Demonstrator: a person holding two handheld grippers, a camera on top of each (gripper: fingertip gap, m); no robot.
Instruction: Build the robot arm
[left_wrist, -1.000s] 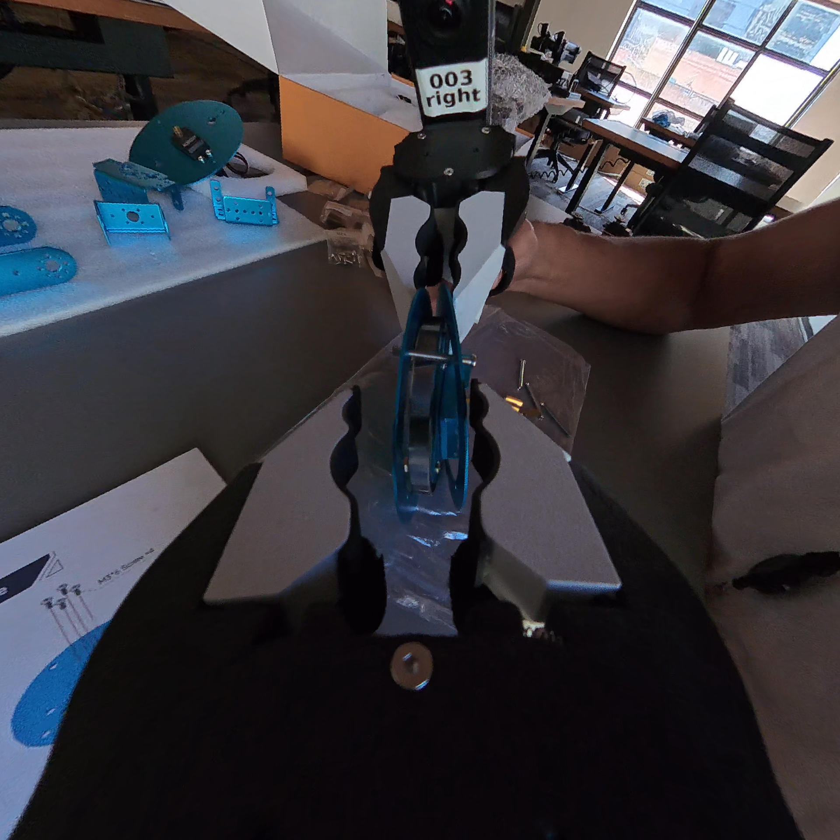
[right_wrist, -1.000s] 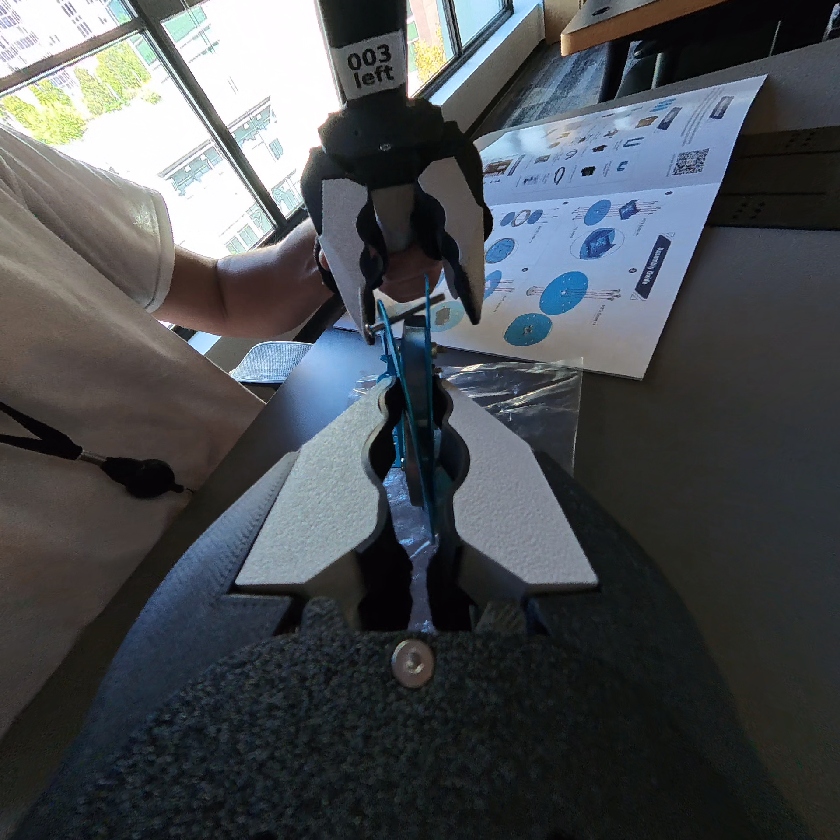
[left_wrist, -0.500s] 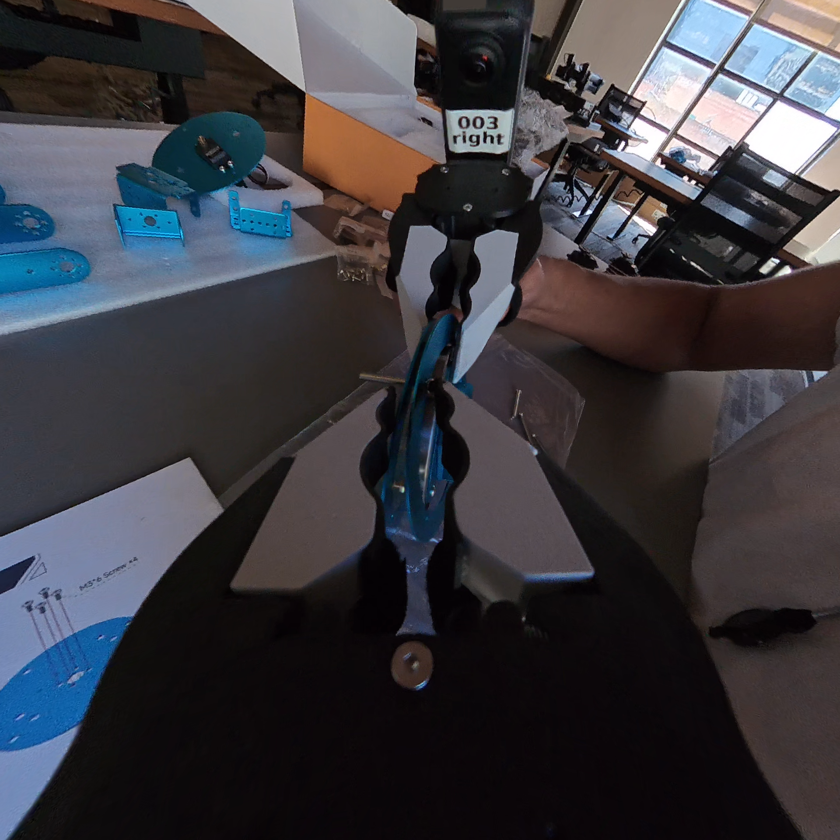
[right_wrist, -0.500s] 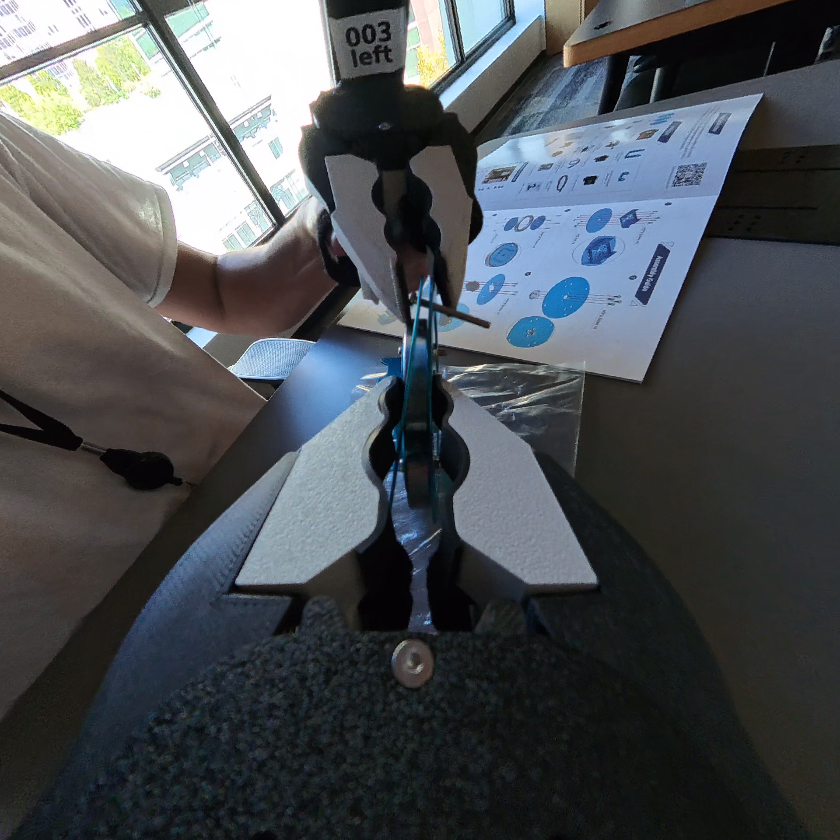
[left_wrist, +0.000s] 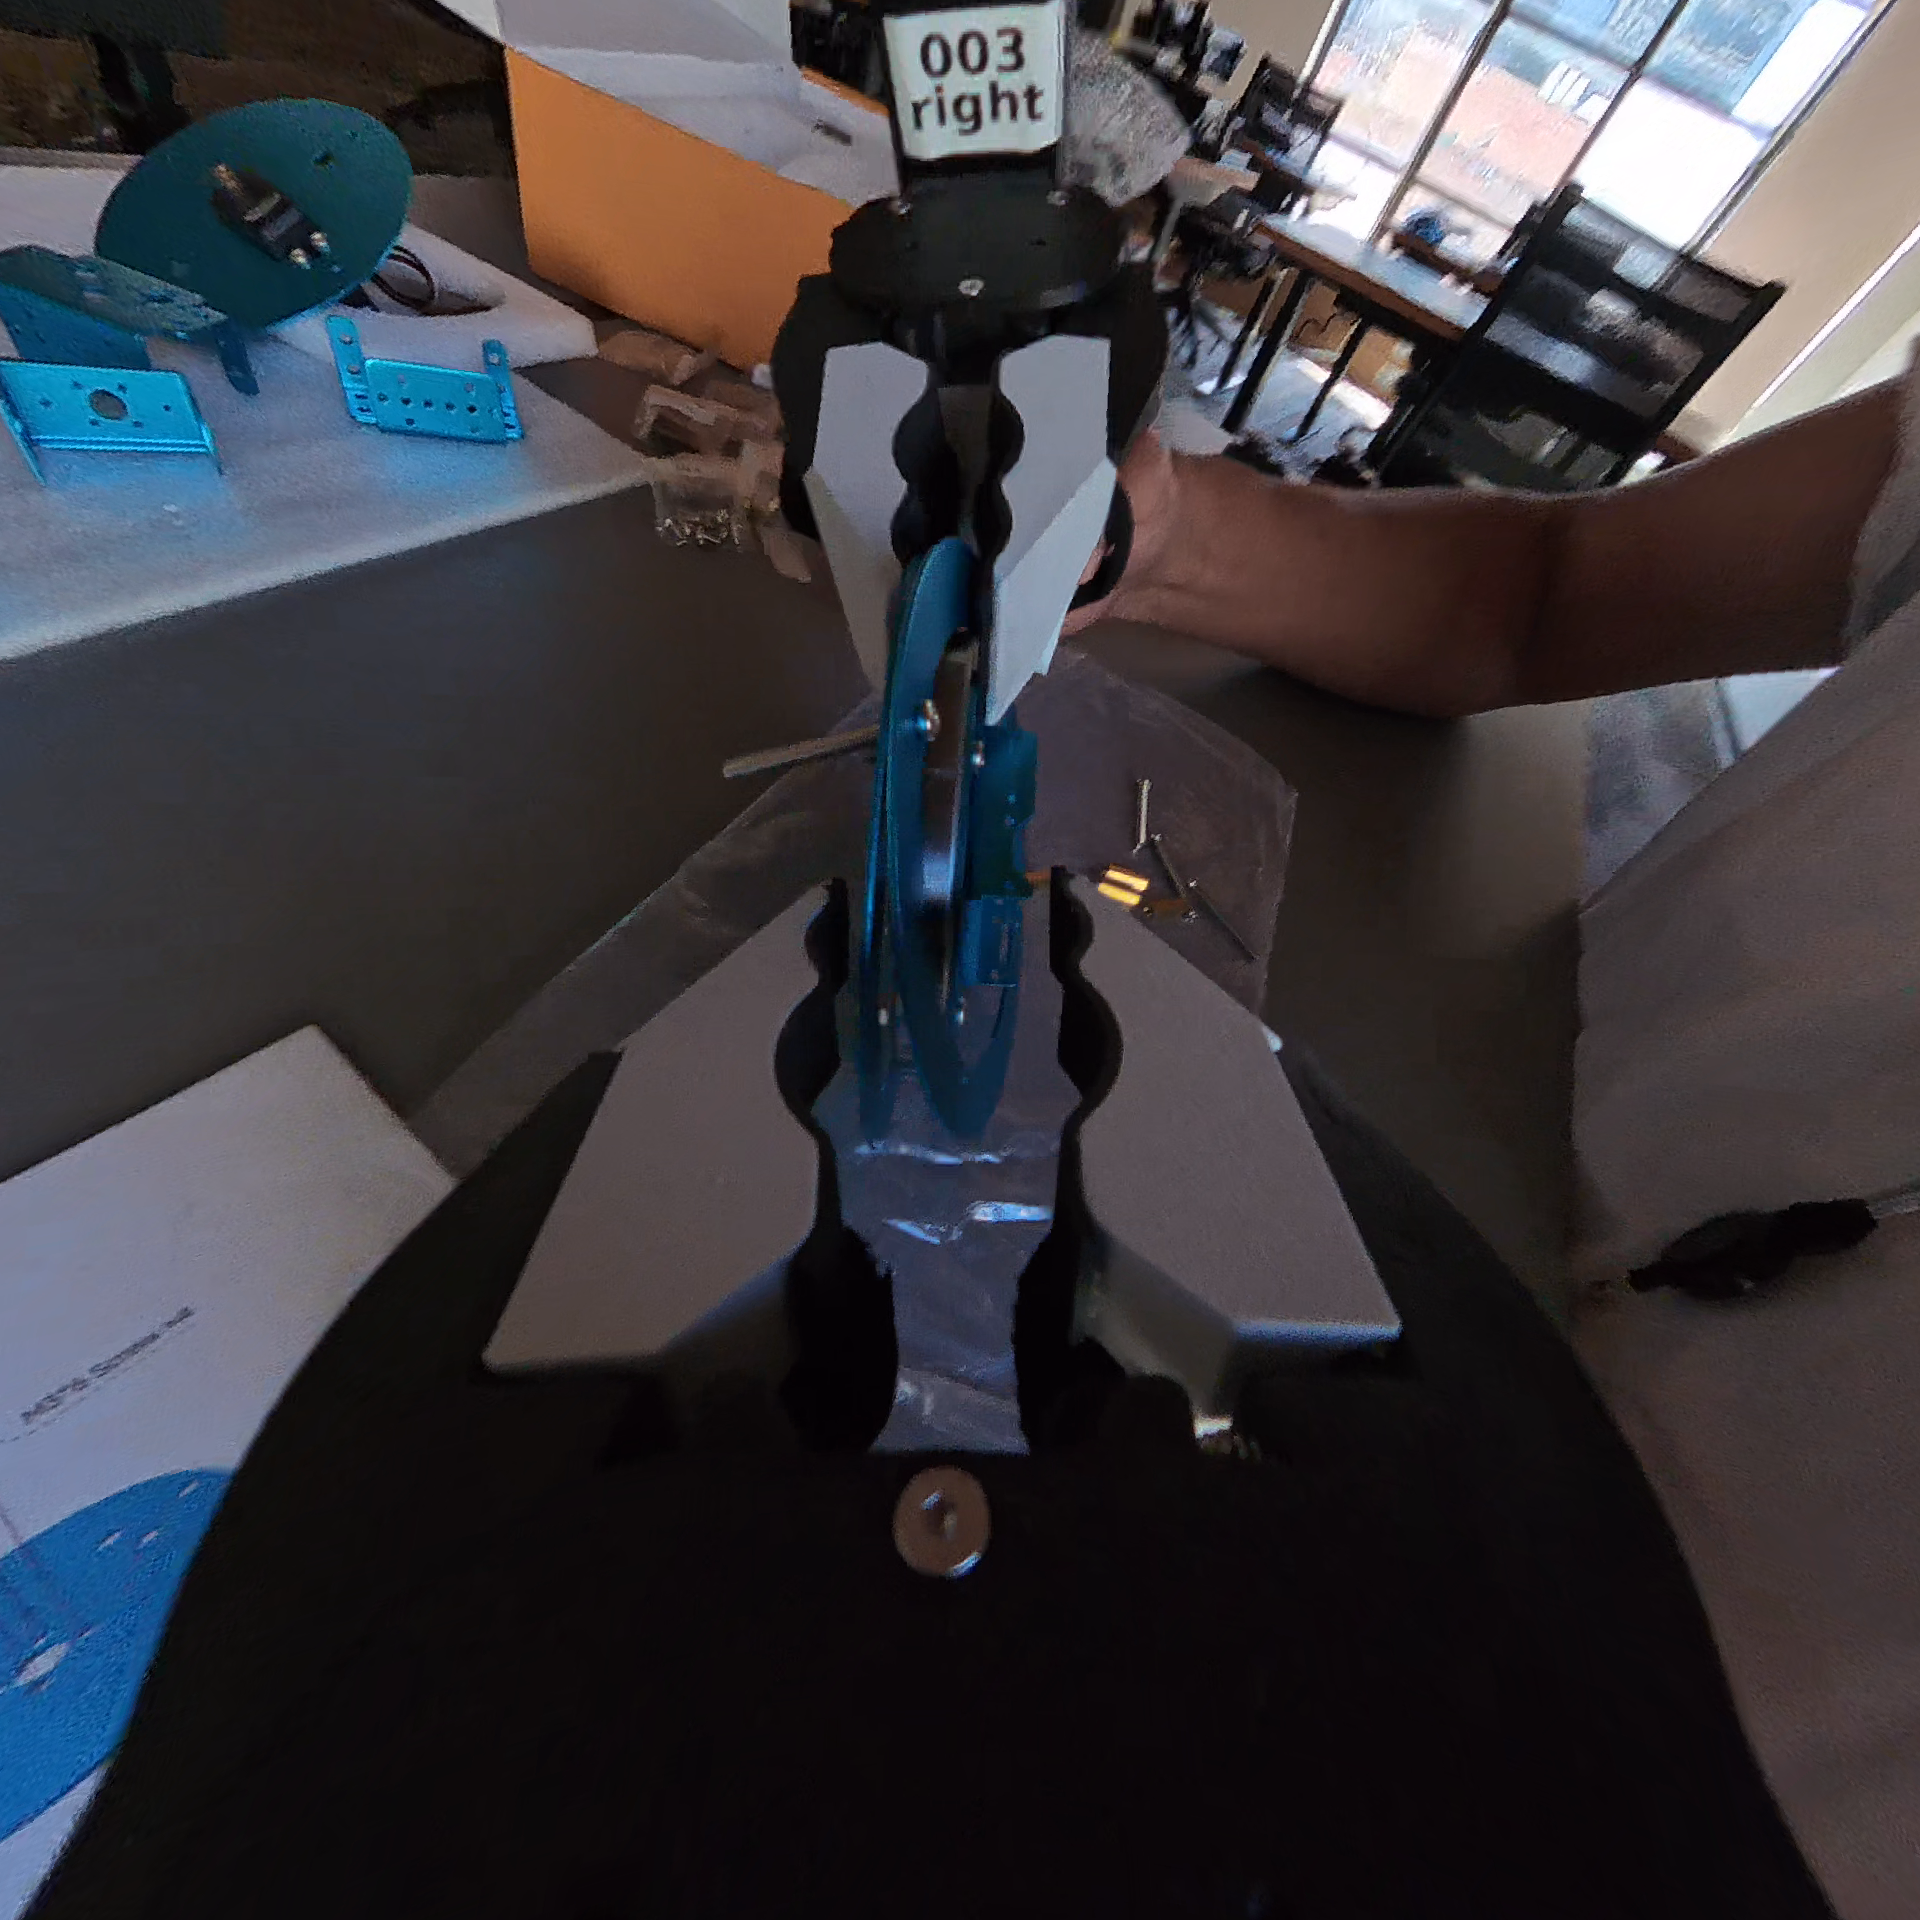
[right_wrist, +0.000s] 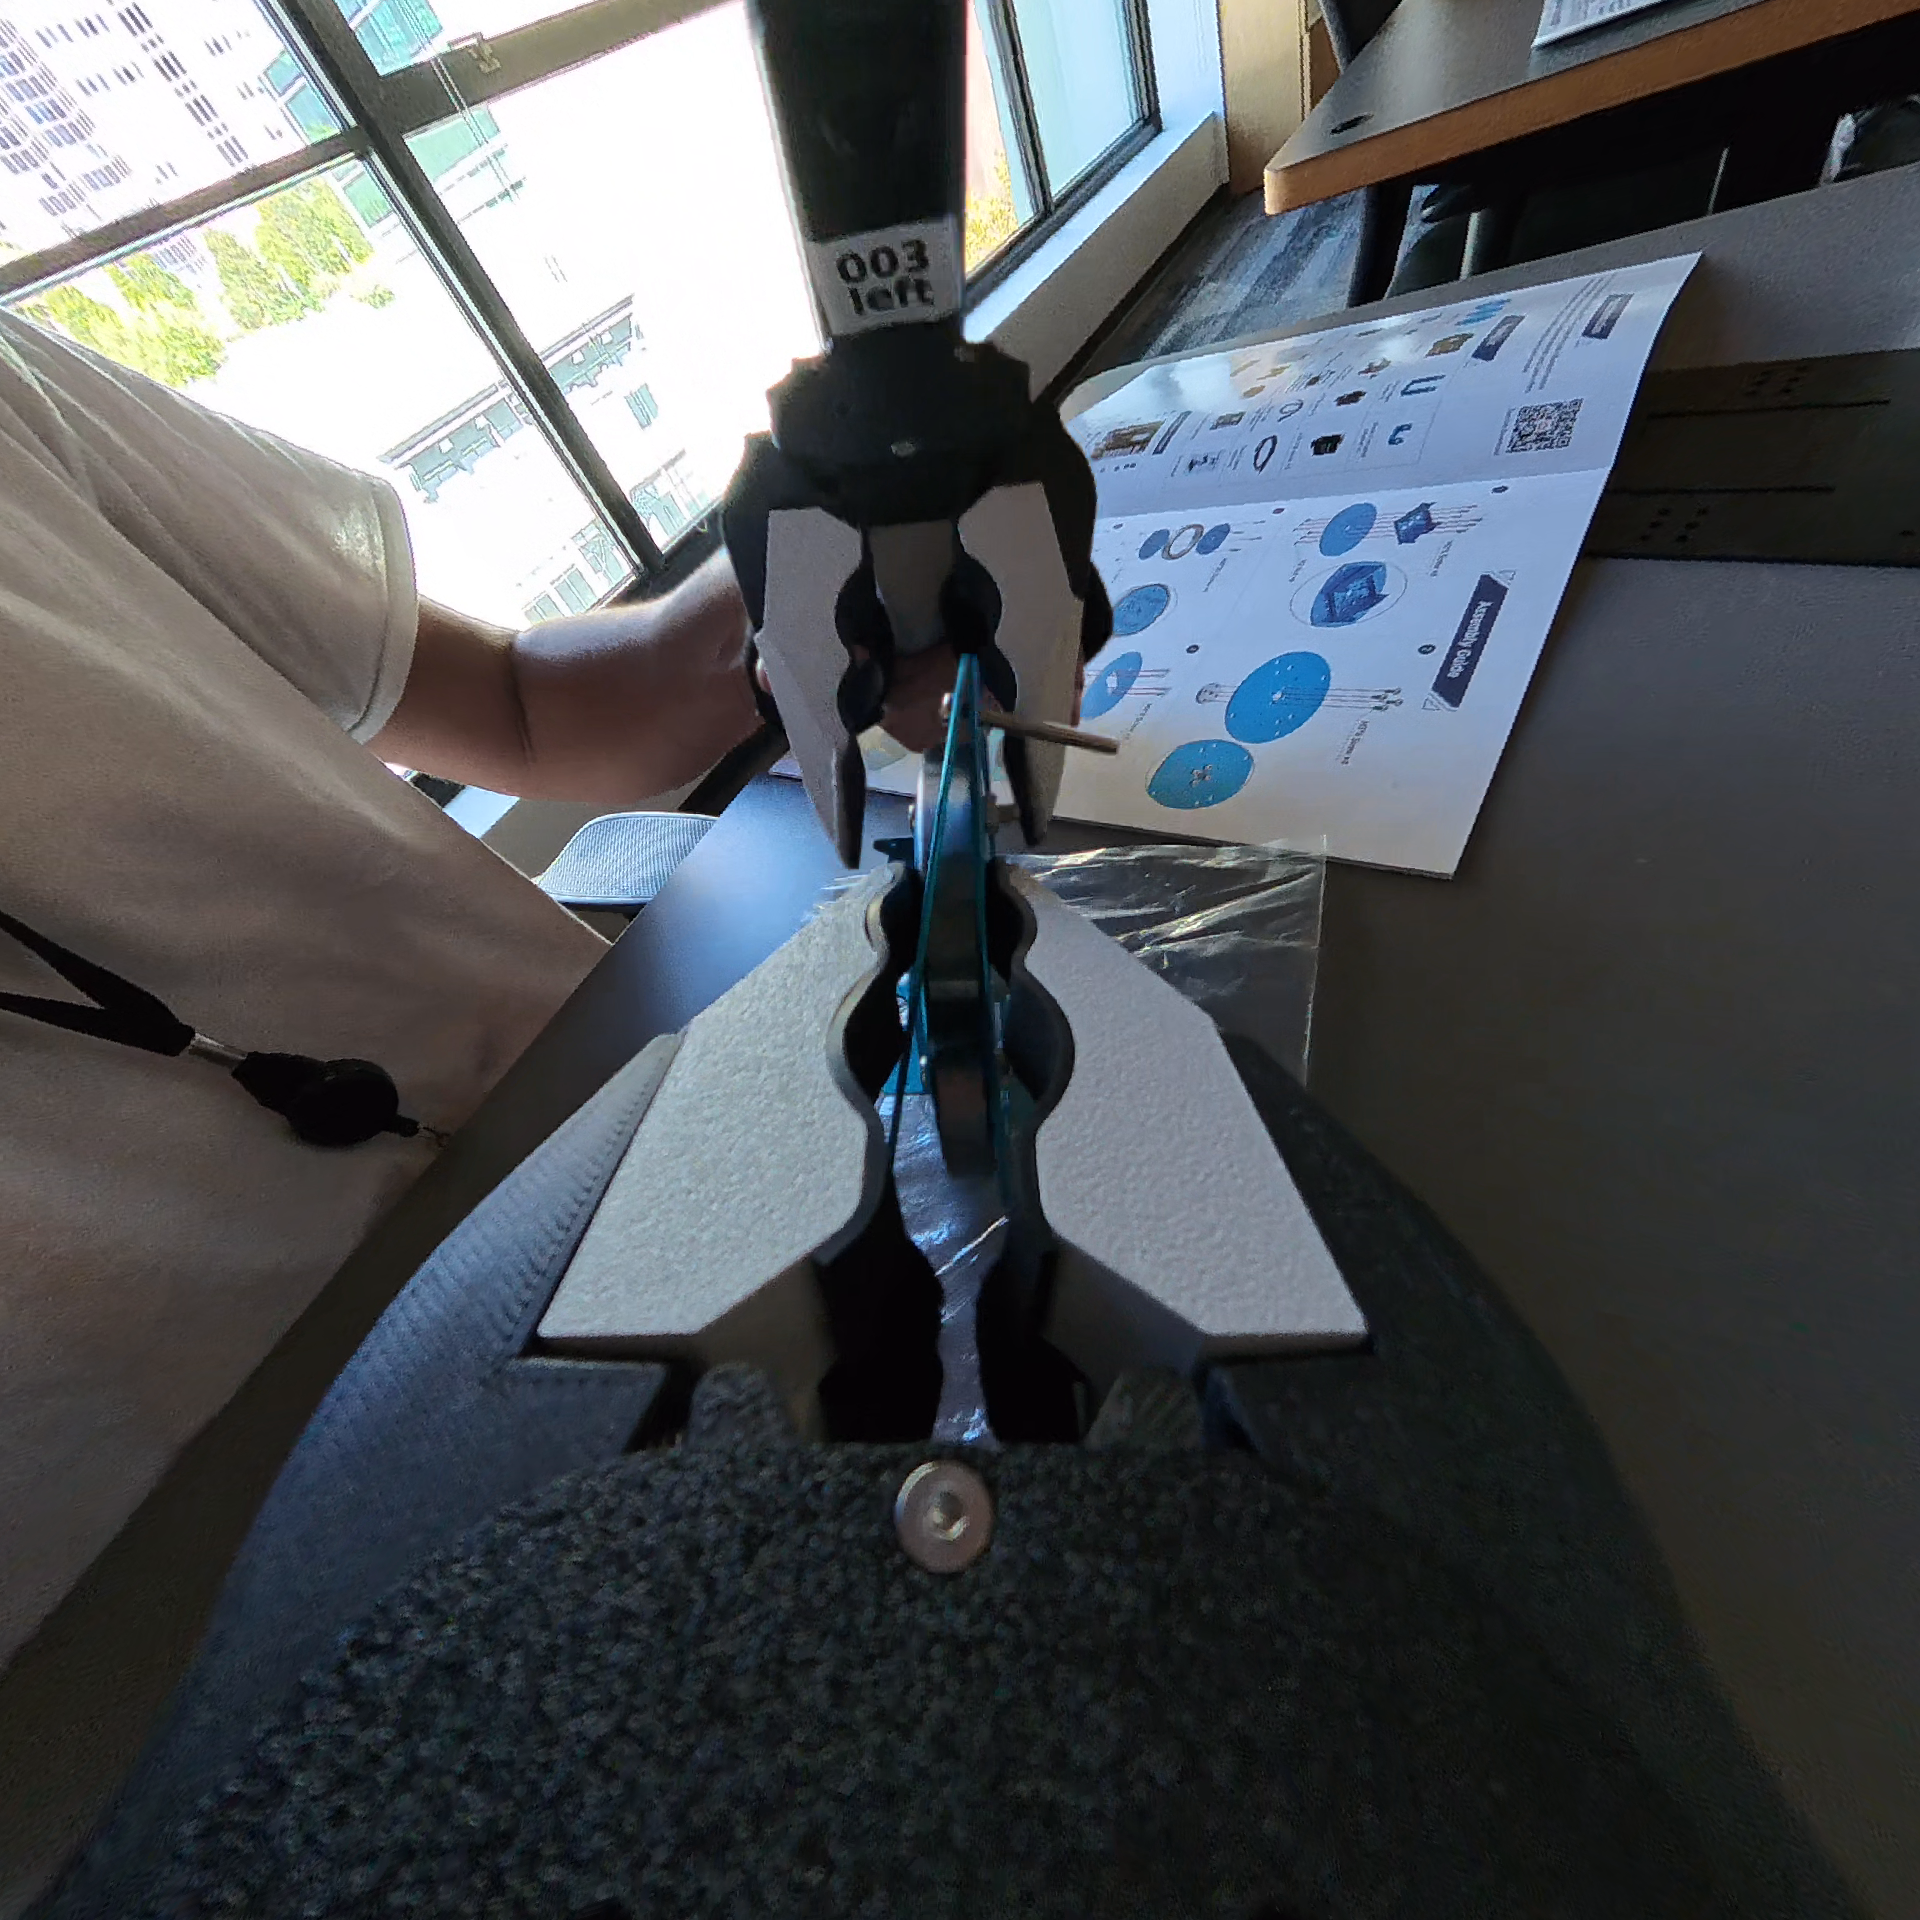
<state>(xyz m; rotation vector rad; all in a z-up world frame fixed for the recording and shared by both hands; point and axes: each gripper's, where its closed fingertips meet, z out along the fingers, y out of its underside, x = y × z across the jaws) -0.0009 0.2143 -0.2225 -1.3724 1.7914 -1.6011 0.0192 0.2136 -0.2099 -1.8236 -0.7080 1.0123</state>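
Left gripper (left_wrist: 940, 997) fingers parted — right gripper (right_wrist: 951, 997) fingers clamped.

Each camera sits just behind its own claw and looks forward along the two fingers, tilted down toward the grey tabletop (left_wrist: 312, 790). The left wrist view faces the right claw (left_wrist: 961, 540) head-on at close range, with desks and windows far behind. The right wrist view faces the opposite way, toward the left claw (right_wrist: 925, 769), the person's torso and a bright window. Both views share the blue disc assembly (left_wrist: 935, 914) (right_wrist: 951, 997) standing on edge between the claws, very near each lens, the clear plastic bag (left_wrist: 1195, 790) (right_wrist: 1195, 914) beneath it, and the printed guide sheet (left_wrist: 156, 1299) (right_wrist: 1403, 623).
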